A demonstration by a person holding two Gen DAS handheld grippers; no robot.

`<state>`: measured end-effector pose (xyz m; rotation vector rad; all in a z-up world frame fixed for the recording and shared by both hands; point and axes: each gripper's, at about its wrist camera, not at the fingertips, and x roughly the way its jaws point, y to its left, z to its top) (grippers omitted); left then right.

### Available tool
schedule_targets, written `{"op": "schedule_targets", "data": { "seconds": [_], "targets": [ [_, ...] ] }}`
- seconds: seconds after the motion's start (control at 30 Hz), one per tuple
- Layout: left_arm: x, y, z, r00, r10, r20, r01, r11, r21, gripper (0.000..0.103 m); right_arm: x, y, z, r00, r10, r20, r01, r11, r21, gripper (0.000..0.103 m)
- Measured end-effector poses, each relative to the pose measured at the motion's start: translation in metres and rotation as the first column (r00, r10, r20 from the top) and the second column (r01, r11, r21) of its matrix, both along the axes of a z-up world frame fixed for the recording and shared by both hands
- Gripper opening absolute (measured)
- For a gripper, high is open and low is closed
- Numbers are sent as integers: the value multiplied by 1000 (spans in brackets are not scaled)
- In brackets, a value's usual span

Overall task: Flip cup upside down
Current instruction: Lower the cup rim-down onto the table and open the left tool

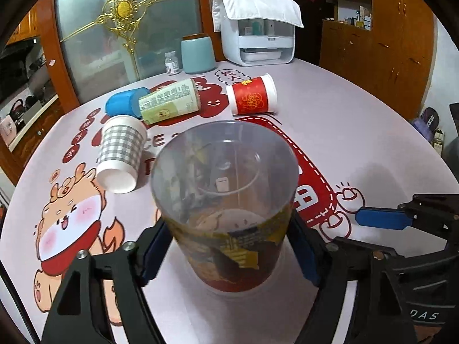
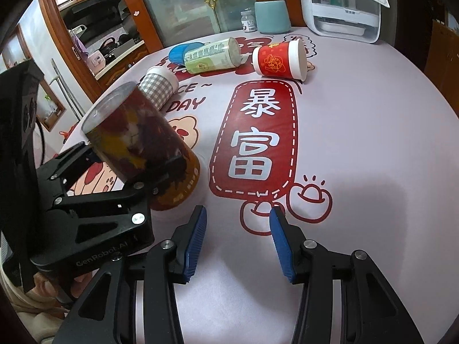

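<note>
Left tongs (image 1: pixel 229 246) clamped on the inverted clear cup (image 1: pixel 226 200) on the table (image 1: pixel 358 132), right tongs (image 2: pixel 238 240) spread, empty

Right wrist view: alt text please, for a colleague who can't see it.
The left claw grips a tilted clear cup with a red-and-yellow wrap, its lower end near the table. The right claw hangs open and empty. Four cups lie on their sides farther back.

Wooden cabinets (image 1: pixel 381 54), frosted glass door (image 1: pixel 126 28) behind round table (image 1: pixel 358 132).
</note>
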<state>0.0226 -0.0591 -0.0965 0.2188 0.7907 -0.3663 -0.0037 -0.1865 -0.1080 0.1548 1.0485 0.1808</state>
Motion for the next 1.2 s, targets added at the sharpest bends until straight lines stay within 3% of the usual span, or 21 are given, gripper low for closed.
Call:
{"op": "schedule_targets", "data": {
  "seconds": [0.1,0.47,0.77,0.97,1.2],
  "targets": [
    [-3,6,2,1000,15,-3,-15,1000,-5,89,-3,-1,0,1000,-4,-2,4,1000,5,47],
    [-31,25,24,999,45,-21,-45,999,-2,93,-21,6,16,1000,9,19,-9,1000,13,49],
    [-60,48,53,994,111,8,-111,994,10,102,-48,20,43,998,25,66,-26,1000,12,53],
    [-72,57,76,986,162,28,-163,986,19,102,-63,26,64,996,11,84,-14,999,32,53],
    [-71,69,100,973,232,-7,-232,973,-4,102,-71,33,101,992,0,127,-7,998,56,54]
  ]
}}
